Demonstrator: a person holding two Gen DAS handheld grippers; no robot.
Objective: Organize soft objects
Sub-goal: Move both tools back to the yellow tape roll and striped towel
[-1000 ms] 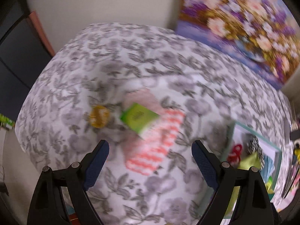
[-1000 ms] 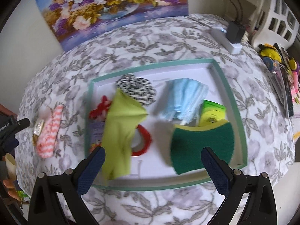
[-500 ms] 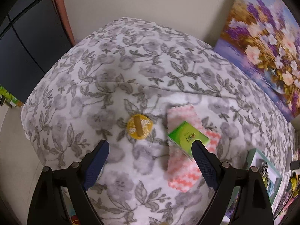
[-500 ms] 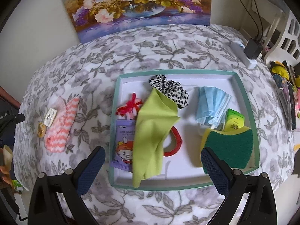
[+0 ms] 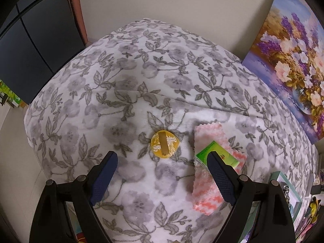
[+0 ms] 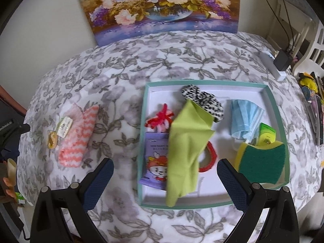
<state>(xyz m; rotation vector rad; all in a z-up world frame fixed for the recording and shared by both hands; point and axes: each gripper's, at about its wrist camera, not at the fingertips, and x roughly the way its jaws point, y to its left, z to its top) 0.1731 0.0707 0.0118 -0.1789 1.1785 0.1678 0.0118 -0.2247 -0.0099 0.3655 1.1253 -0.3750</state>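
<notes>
a pink zigzag cloth [image 5: 210,174] is lying on the flowery worktop [image 5: 129,85], outside the tray [image 6: 273,109]. a small green packet [image 5: 217,155] is sitting on it (a round yellow thing [image 5: 164,144] is just beside). the left tool [image 5: 162,162] and right tool [image 6: 165,167] are both hanging wide apart, holding nothing.
</notes>
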